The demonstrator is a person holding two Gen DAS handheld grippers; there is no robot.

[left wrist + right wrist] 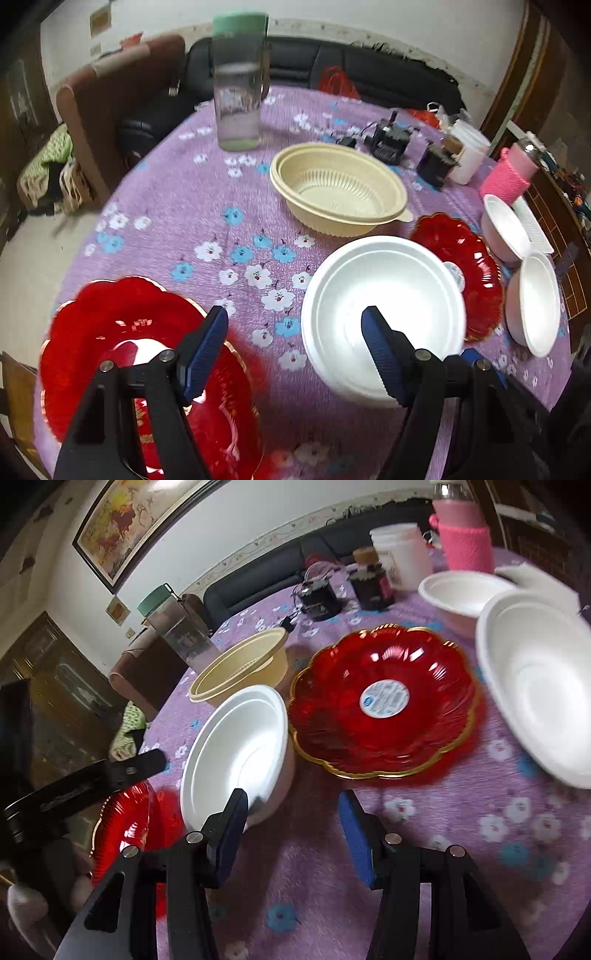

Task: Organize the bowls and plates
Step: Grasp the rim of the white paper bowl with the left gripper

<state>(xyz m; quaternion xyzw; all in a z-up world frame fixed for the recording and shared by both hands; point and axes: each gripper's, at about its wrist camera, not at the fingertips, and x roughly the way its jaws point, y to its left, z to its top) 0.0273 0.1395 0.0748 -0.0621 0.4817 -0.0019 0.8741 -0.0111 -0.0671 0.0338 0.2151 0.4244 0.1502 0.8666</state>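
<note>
Left wrist view looks down on a round counter under a purple flowered cloth. The left tool hangs with its blue-padded jaws spread and nothing between them. Taking the large white foam bowl near the counter's front edge as the landmark: a scalloped red glass plate with a gold rim lies well to its left, under the tool's left finger; a second red gold-rimmed plate lies just beside it on the right, partly behind its rim; a ribbed cream plastic bowl sits just behind it; two smaller white foam bowls stand further right, near the counter's edge. A clear bottle with a green lid stands far behind.

Right wrist view shows the right tool likewise apart and empty, above bare cloth in front of the white bowl and the second red plate.
</note>
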